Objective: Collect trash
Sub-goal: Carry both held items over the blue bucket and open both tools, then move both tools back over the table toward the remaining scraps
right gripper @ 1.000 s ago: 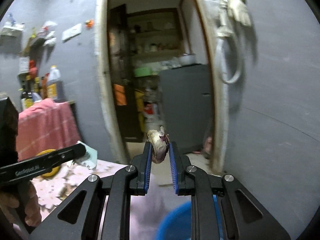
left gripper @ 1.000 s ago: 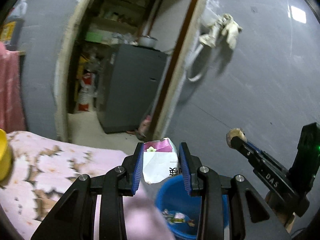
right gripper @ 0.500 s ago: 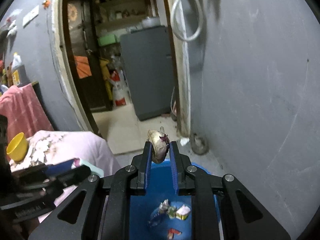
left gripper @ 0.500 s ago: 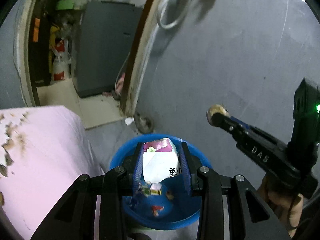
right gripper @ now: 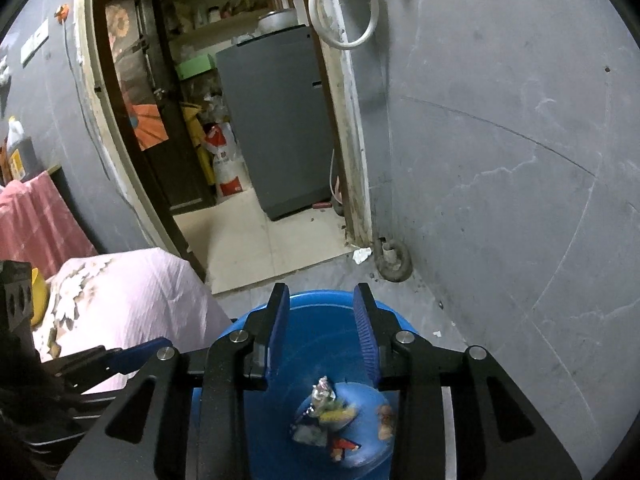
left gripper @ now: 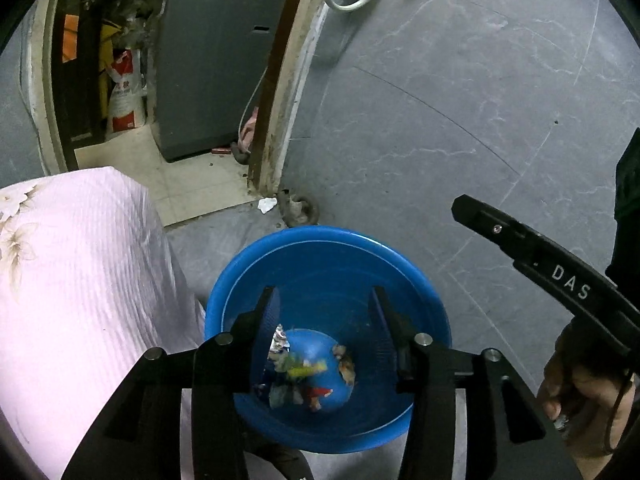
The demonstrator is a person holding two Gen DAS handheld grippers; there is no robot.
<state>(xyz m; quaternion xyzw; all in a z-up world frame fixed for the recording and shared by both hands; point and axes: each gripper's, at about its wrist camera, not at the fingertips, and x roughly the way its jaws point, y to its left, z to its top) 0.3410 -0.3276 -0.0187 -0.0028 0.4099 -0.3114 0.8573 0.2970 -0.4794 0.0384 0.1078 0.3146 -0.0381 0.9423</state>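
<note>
Trash scraps (left gripper: 304,376) in the blue bin (left gripper: 240,280) are too blurred to tell apart

1. One blue bin (left gripper: 304,256) is standing on the floor, near.
2. Perhaps six or seven trash scraps (left gripper: 304,376) are lying inside it; blur is hiding the exact count.
3. Two grippers are showing.
4. One grey appliance (right gripper: 280,128) is standing far.

Trash (left gripper: 304,376) in bin (left gripper: 320,248), table (left gripper: 80,272) left of it, doorway (right gripper: 240,120) behind
</note>
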